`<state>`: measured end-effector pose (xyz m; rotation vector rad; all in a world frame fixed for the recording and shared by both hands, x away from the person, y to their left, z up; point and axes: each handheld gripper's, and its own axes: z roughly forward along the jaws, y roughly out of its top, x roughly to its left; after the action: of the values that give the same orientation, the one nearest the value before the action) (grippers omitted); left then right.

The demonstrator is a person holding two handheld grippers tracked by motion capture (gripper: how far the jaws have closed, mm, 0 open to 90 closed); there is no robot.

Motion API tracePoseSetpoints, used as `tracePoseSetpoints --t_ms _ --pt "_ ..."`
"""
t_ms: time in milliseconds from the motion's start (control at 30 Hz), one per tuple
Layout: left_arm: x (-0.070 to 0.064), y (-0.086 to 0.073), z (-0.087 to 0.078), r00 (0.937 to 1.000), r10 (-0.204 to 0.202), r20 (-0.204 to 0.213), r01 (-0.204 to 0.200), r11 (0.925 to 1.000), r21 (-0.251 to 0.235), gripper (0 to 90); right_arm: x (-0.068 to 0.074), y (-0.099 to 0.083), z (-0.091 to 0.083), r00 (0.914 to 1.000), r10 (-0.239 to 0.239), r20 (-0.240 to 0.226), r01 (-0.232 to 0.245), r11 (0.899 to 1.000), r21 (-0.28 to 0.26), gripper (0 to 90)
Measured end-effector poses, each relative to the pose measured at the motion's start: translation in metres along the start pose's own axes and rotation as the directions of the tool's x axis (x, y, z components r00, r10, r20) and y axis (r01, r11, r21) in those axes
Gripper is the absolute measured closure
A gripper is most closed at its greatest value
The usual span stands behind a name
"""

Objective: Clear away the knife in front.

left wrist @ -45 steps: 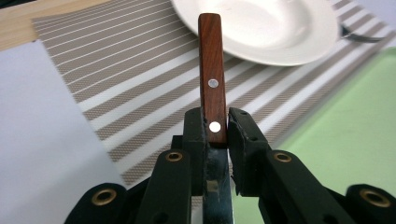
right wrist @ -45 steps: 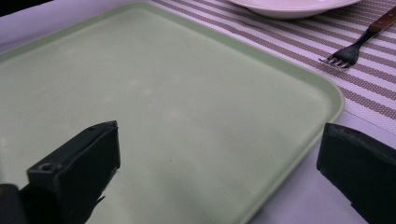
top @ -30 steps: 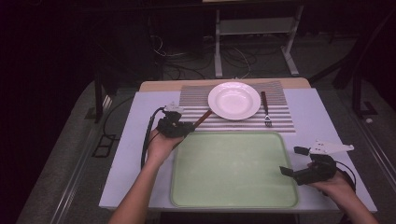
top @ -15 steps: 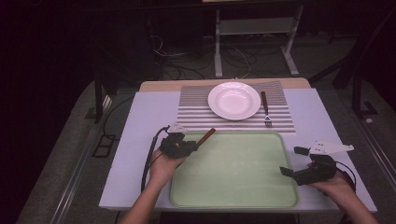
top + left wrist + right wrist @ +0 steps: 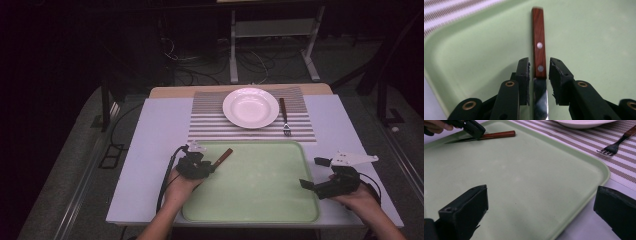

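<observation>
Fingers (image 5: 524, 75) of my left gripper (image 5: 196, 166) stand slightly spread on either side of the wooden-handled table knife (image 5: 539, 50), close to it but not visibly pressing, so I judge it released. A second ago I carried this knife from beside the round white plate (image 5: 250, 107) on the striped placemat (image 5: 210, 125); now it lies on the flat pale green plastic tray (image 5: 260, 195), handle pointing ahead of my fingers. That suggests I am clearing the setting onto the tray. It holds nothing else. My right gripper (image 5: 327, 187) waits with fingers (image 5: 464, 212) wide apart over the tray's near right corner, empty. Beyond them, the wooden-handled fork (image 5: 616, 143) rests on the mat.
</observation>
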<state>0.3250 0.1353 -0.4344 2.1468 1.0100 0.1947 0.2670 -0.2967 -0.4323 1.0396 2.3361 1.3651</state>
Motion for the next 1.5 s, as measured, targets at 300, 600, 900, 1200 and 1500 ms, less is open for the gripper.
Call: tracePoseSetpoints --t_ms 300,600,900,1200,1500 --pt "-0.008 0.015 0.013 0.9915 0.079 0.103 -0.078 0.9968 -0.015 89.5 0.002 0.000 0.000 1.0000 -0.005 0.005 0.005 1.000 0.006 0.0" --pt "-0.001 0.019 0.025 0.9923 0.098 0.076 -0.100 0.9947 0.025 89.6 0.001 -0.001 -0.001 0.9999 -0.007 0.012 0.007 1.000 0.009 0.0" --pt "0.013 0.014 0.018 0.9964 0.065 0.055 -0.066 0.9974 0.027 89.5 0.001 -0.001 0.000 0.9999 -0.009 0.013 0.008 1.000 0.013 0.0" --pt "0.023 0.008 0.010 0.9985 0.038 0.038 -0.040 0.9986 0.034 89.6 0.001 0.000 0.000 0.9999 -0.009 0.013 0.009 1.000 0.014 0.0" --pt "0.029 0.001 0.002 0.9991 0.029 0.031 -0.030 0.9984 0.048 89.6 0.001 0.000 0.001 0.9999 -0.010 0.011 0.009 1.000 0.011 0.0"
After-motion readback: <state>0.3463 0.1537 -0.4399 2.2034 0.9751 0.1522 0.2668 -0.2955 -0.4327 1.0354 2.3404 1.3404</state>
